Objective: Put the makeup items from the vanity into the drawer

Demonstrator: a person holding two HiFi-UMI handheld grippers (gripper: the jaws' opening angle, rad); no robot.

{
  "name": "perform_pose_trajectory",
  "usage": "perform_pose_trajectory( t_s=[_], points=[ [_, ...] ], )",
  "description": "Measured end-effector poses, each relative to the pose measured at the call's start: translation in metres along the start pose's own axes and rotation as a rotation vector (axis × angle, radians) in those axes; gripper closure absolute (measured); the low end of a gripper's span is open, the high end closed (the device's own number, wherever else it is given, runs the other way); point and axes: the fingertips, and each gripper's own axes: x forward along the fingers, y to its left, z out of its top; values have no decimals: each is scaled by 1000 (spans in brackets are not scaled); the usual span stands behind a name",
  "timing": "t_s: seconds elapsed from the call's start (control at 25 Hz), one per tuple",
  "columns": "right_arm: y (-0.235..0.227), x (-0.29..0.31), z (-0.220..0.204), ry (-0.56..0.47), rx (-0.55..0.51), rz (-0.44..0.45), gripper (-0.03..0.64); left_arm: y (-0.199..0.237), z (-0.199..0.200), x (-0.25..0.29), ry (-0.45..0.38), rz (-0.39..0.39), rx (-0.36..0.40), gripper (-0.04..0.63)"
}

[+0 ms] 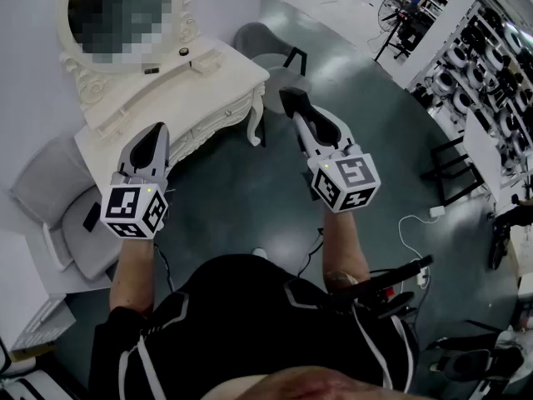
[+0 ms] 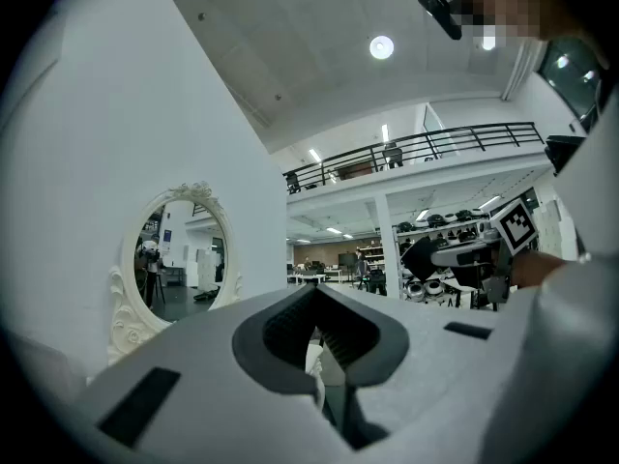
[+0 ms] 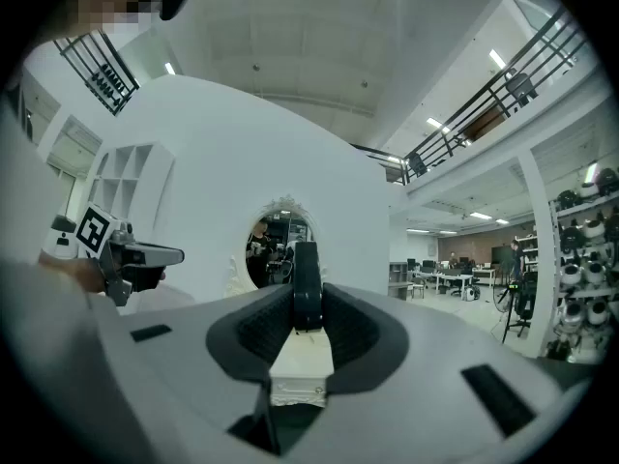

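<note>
Grey floor [image 1: 241,182] of a big open workshop, equipment racks along the right side. White vanity [image 1: 166,90] sits at upper left under an oval mirror [image 1: 117,11], w/ a grey chair [image 1: 50,198] beside it.

Findings:
- Task items: at least two small dark things [image 1: 183,52] [image 1: 151,70] and a pale box [image 1: 204,62] lie on the vanity surface near the mirror base. Too small to ID.
- Drawer [image 1: 221,117]: front drawers look closed. Nothing seen inside any of them.
- Left hand-held gripper [image 2: 314,293]: held level, tips pressed together, nothing between them.
- Right hand-held gripper [image 1: 293,107]: held level, pinching a slim dark item [image 3: 306,278] that stands upright between the pads. I can't tell what it is, poss. one of the makeup pieces.
- Position: I have both grippers out in front of the person, over open floor and well apart from the vanity. Neither touches the surface or the drawer.

Assessment: early stage, approx. nil completed. At best one item is in hand, and no item is confirmed in the drawer. Remaining, in my judgement: close in on the vanity, open a drawer w/ the free left gripper, drop in the held item, then transfer the rest off the surface.
</note>
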Motion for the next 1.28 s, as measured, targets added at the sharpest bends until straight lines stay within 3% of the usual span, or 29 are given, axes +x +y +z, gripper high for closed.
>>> perform_pose_trajectory(
  t_s=[0.8, 1.28],
  points=[
    [-8, -7, 5, -19, 33, 24, 522, -16, -9, 11, 11, -4, -25, 592],
    [-64, -17, 1, -32, 25, 22, 522, -58, -3, 66, 0, -25, -5, 591]
  ],
)
